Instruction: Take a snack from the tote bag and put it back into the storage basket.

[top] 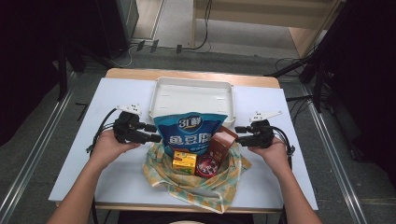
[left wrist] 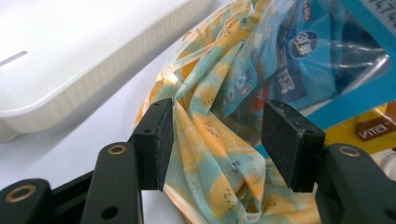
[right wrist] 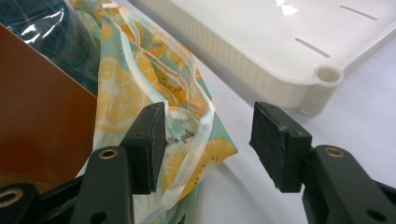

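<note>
Orange-print bag (top: 196,179) between claws — left claw (left wrist: 217,140), right claw (right wrist: 208,142) both agape, gripping nothing.

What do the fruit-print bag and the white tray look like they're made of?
The fruit-print bag looks like thin, soft woven cloth, matte: it crumples into loose folds and has stitched edging. The white tray looks like rigid moulded plastic with a slight sheen: ribbed side wall, rounded corner post, light glints.
</note>
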`<state>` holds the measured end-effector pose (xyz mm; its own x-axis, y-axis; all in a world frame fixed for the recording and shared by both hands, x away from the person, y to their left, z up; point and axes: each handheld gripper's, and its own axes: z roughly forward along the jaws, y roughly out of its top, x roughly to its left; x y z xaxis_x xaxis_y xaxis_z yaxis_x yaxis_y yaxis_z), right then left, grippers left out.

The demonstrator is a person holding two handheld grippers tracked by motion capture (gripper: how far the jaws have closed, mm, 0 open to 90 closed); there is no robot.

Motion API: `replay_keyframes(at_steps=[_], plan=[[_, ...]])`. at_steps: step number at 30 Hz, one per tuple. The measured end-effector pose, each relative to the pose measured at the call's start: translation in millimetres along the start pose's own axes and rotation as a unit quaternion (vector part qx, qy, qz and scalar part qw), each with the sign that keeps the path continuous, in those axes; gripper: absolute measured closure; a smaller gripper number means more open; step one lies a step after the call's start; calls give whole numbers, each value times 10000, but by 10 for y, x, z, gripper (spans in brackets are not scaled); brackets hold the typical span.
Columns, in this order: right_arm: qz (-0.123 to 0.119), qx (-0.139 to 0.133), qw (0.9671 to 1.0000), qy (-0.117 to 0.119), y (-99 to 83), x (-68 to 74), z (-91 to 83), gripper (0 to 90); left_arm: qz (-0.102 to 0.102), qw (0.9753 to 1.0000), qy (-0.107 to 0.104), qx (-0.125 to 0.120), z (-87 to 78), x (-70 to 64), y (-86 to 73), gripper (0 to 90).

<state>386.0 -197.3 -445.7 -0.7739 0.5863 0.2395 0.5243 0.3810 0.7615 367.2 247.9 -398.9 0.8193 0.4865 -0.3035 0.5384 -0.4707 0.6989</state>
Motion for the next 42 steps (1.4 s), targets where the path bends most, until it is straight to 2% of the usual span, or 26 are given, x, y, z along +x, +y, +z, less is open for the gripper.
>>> replay_keyframes(at_steps=[7,17,24,30,42], plan=[[-12,12,10000,7,-2,-4,9,471,-20,10000,-27,-25,-111,-46,40,448],[25,18,10000,-14,-4,-10,2,469,132,9998,-144,-17,-275,-170,71,454],[23,0,10000,-8,5,-11,8,469,300,9992,-263,-3,-385,-325,127,455],[5,-71,9999,124,15,-1,6,461,515,9981,-345,36,-393,-492,231,454],[17,-15,10000,71,11,-1,20,461,487,9981,-376,-25,-380,-586,397,451]])
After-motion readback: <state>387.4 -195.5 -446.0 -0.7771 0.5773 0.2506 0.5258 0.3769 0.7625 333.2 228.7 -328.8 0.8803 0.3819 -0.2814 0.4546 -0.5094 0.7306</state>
